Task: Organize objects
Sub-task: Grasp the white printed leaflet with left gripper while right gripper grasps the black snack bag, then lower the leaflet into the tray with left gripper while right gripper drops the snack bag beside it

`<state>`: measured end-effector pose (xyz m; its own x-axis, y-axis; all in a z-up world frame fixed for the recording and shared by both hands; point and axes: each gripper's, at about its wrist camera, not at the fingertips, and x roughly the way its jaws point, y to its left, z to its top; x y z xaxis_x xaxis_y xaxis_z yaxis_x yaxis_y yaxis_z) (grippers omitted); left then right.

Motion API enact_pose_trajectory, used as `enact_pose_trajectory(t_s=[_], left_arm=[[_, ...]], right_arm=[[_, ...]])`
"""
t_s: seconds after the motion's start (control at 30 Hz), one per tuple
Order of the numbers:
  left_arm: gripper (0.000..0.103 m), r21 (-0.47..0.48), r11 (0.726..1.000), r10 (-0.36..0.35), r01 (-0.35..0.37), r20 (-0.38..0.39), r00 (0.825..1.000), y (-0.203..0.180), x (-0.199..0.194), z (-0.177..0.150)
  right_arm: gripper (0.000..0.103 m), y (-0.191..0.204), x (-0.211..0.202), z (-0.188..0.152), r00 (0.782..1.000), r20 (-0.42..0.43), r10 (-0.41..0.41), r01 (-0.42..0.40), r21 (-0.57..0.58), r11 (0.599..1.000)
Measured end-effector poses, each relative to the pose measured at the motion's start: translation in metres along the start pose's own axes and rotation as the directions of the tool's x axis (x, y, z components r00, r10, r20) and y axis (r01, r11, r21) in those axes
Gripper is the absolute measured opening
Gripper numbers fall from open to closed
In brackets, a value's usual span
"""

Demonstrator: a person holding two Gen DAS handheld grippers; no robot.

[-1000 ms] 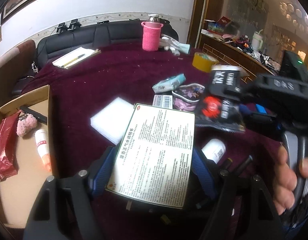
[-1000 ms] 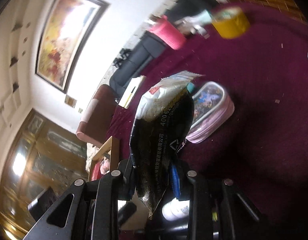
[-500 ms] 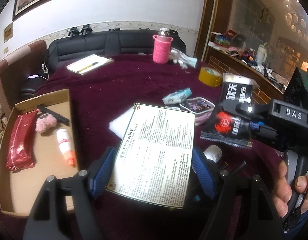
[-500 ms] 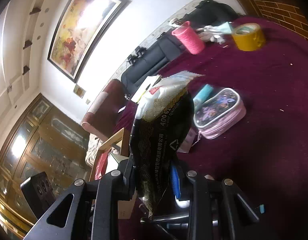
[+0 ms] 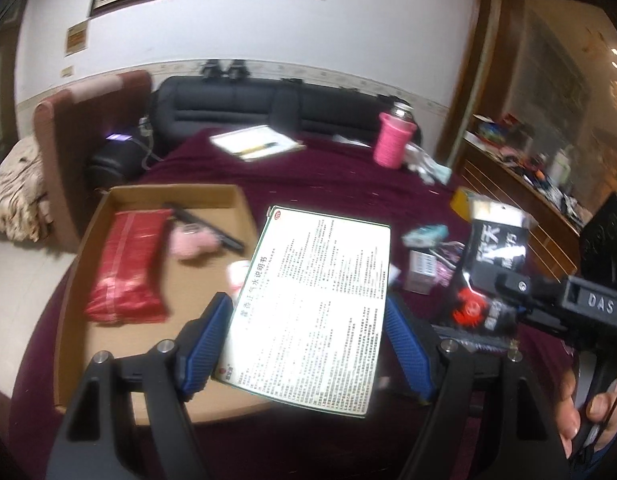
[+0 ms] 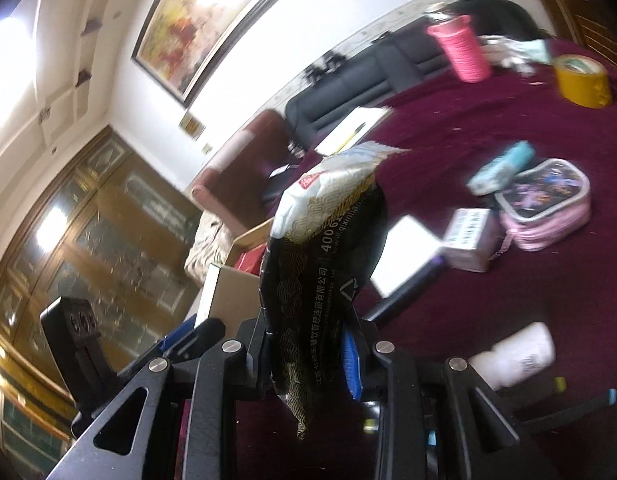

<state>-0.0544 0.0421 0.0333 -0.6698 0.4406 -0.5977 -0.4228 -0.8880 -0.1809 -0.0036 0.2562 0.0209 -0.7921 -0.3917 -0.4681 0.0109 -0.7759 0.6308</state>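
Cardboard box point(image 5: 108, 200) now lies left of our left gripper point(image 5: 308, 344) pinching the leaflet point(image 5: 312, 304); our right gripper point(image 6: 308, 352) pinches the black packet point(image 6: 320, 264).

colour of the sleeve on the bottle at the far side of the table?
Pink, on the bottle sleeve; it shows sharpest in the left wrist view, and also appears in the right wrist view.
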Motion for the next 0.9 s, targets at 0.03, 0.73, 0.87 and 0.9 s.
enact_pose_trajectory(t_s=[0.03, 0.73, 0.87, 0.9], left_arm=[[0.076, -0.013, 1.000, 0.012, -0.012, 0.005, 1.000, 0.008, -0.003, -0.001], [0.077, -0.210, 0.951, 0.226, -0.229, -0.038, 0.973, 0.123, 0.005, -0.015], [0.077, -0.179, 0.949, 0.252, -0.259, -0.058, 0.966, 0.123, 0.014, -0.020], [0.077, -0.175, 0.949, 0.255, -0.261, -0.060, 0.965, 0.124, 0.016, -0.020]], right_arm=[[0.032, 0.007, 0.007, -0.001, 1.000, -0.013, 0.006, -0.006, -0.014, 1.000], [0.032, 0.072, 0.151, -0.020, 0.959, -0.279, 0.045, -0.092, -0.159, 0.983], [0.032, 0.072, 0.172, -0.028, 0.940, -0.339, 0.051, -0.116, -0.174, 0.978], [0.032, 0.070, 0.177, -0.030, 0.936, -0.348, 0.050, -0.116, -0.172, 0.978]])
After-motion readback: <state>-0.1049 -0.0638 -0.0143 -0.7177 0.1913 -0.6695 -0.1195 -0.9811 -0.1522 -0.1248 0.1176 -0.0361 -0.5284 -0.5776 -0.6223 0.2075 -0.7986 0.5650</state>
